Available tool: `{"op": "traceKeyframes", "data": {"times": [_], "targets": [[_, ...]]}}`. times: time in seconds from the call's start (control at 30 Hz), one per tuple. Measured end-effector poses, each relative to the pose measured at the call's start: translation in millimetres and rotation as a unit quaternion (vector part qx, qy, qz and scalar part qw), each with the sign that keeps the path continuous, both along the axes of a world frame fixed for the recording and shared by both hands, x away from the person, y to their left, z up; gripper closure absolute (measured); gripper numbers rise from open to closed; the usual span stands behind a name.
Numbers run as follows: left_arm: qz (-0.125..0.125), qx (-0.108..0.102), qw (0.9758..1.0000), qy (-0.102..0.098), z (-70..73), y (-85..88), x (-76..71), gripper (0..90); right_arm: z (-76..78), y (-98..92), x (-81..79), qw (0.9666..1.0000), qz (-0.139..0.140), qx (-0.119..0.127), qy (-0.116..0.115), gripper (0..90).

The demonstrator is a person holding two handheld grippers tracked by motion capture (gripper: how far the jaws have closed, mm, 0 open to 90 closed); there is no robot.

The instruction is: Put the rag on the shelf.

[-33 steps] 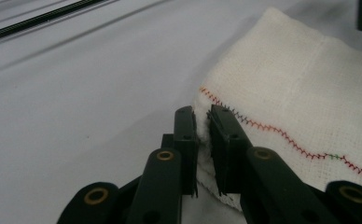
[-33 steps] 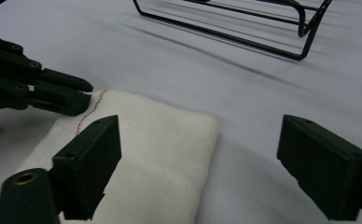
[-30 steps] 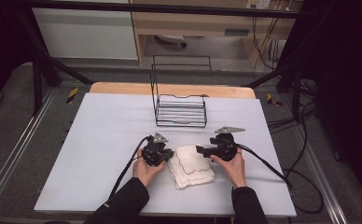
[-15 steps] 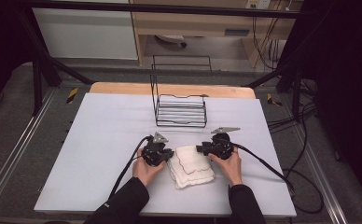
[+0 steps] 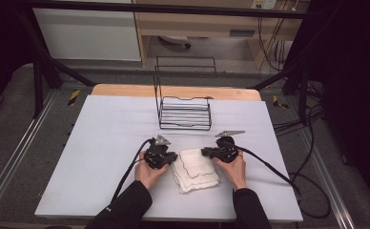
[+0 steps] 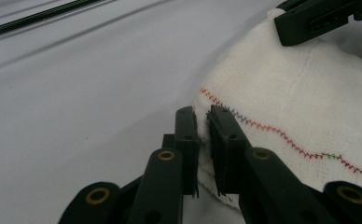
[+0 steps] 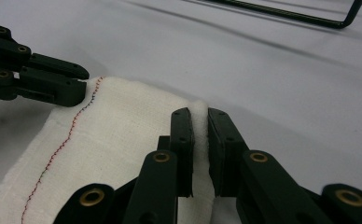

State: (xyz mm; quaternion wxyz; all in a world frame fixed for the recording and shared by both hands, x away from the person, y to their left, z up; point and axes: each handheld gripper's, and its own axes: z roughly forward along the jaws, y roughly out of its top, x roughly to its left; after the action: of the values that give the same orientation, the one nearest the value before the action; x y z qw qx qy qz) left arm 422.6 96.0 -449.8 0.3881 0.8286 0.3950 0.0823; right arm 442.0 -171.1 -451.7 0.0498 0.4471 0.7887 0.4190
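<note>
- As seen from the high view, the folded white cloth (image 5: pixel 194 170) lay on the counter (image 5: pixel 102 143) between both hand-held grippers, before a wire rack (image 5: pixel 183 112).
- Left hand-held gripper (image 6: pixel 203 135) pinched the cloth's stitched edge.
- Right hand-held gripper (image 7: pixel 199 135), jaws just closing, pinched a cloth fold.

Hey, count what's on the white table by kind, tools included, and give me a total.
White cloth: 1
Black wire rack: 1
Hand-held tools: 2, the left tool and the right tool, each shut on an edge of the cloth; the right one's jaws have just been closing on it.
Total: 4
</note>
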Motion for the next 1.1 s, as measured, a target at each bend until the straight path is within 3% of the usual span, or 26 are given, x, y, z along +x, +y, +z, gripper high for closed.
{"op": "traceKeyframes", "data": {"times": [0.13,0.23,0.53,1.03,1.1], "targets": [[0.004,-0.009,0.9999,0.006,1.0,1.7,0.1,83.9,6.7,2.4,-4.3,0.9998,0.003,-0.011,-0.018,82.3],[0.007,-0.021,0.9997,0.001,3.8,4.1,-1.6,84.2,12.6,0.8,-8.2,0.9998,0.001,0.001,-0.022,82.3],[0.002,-0.051,0.9983,-0.029,20.1,9.6,-9.3,84.5,28.8,-3.3,-22.3,0.9988,-0.002,0.015,-0.047,82.5],[-0.007,-0.075,0.9948,-0.068,41.9,7.5,-24.0,84.6,50.1,-13.5,-48.0,0.9951,-0.012,0.039,-0.091,82.6],[-0.009,-0.079,0.9939,-0.077,45.2,7.8,-26.2,84.6,53.6,-14.8,-51.8,0.9935,-0.014,0.042,-0.105,82.6]]}}
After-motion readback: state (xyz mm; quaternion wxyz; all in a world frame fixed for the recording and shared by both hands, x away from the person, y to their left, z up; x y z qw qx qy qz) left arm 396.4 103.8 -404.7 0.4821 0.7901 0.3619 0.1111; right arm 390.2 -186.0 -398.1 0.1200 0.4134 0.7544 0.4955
